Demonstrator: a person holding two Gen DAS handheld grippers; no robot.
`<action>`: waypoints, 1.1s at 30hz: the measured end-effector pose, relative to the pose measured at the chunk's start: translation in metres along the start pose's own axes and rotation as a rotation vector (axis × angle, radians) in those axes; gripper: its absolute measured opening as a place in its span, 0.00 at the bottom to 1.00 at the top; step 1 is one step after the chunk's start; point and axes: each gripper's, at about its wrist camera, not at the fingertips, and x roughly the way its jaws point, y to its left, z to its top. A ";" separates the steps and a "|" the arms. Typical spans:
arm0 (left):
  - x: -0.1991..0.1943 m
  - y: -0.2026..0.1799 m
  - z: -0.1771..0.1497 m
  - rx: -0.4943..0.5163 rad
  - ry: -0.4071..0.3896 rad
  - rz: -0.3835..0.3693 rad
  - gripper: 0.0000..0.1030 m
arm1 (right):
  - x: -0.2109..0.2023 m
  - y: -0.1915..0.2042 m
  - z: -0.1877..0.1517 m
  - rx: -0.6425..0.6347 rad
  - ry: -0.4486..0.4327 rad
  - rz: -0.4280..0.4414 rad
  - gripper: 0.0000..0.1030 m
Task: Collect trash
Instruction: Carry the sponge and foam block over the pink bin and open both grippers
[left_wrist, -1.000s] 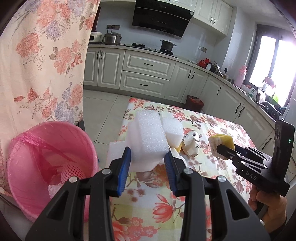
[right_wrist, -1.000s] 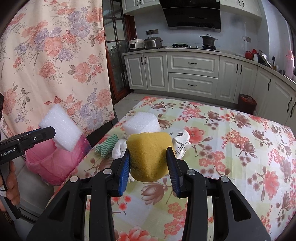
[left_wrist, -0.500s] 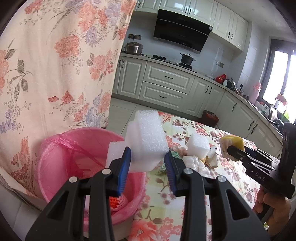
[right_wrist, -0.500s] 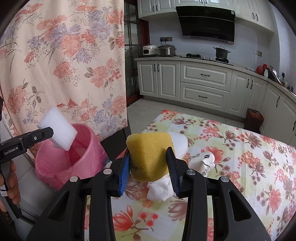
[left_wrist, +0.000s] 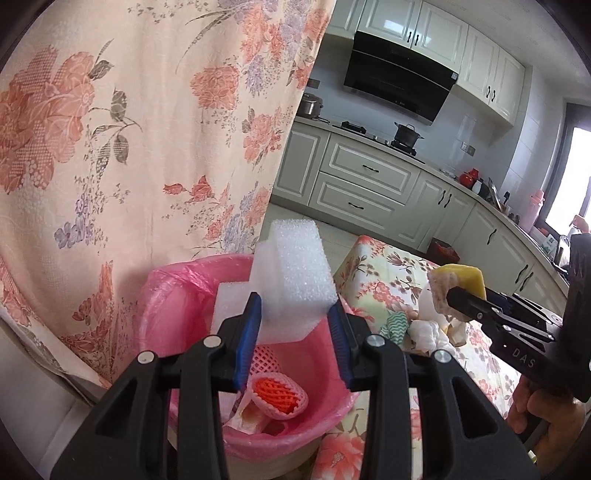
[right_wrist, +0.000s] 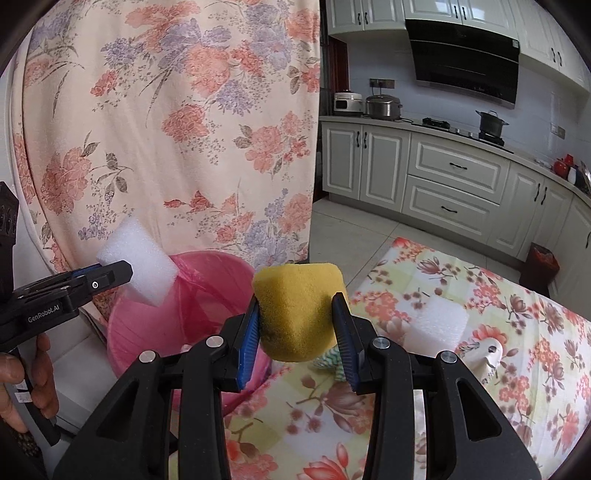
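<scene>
Your left fingers (left_wrist: 294, 325) pinch foam (left_wrist: 293, 284) over the bin (left_wrist: 177, 314); right fingers (right_wrist: 298, 326) pinch a sponge (right_wrist: 301, 310). Scraps (left_wrist: 424, 328) at 3 o'clock remain on the table (left_wrist: 380, 273).

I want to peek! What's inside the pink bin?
Inside the pink plastic-lined bin lie an orange foam fruit net and a pink one. The left gripper and its white foam block hide the rest.

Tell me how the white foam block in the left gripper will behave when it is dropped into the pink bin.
The foam block looks porous, so probably very light and slow to fall. It sits over the bin near one edge, so it might bounce off the rim. The left gripper holds it without visible denting, suggesting it is springy rather than fragile.
</scene>
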 end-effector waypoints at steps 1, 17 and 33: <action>0.000 0.004 0.000 -0.005 0.001 0.003 0.35 | 0.003 0.005 0.001 -0.005 0.003 0.009 0.36; 0.013 0.043 0.019 -0.063 -0.018 0.033 0.35 | 0.056 0.061 0.019 -0.081 0.056 0.098 0.36; 0.029 0.047 0.025 -0.055 -0.002 0.073 0.39 | 0.096 0.068 0.027 -0.090 0.098 0.100 0.49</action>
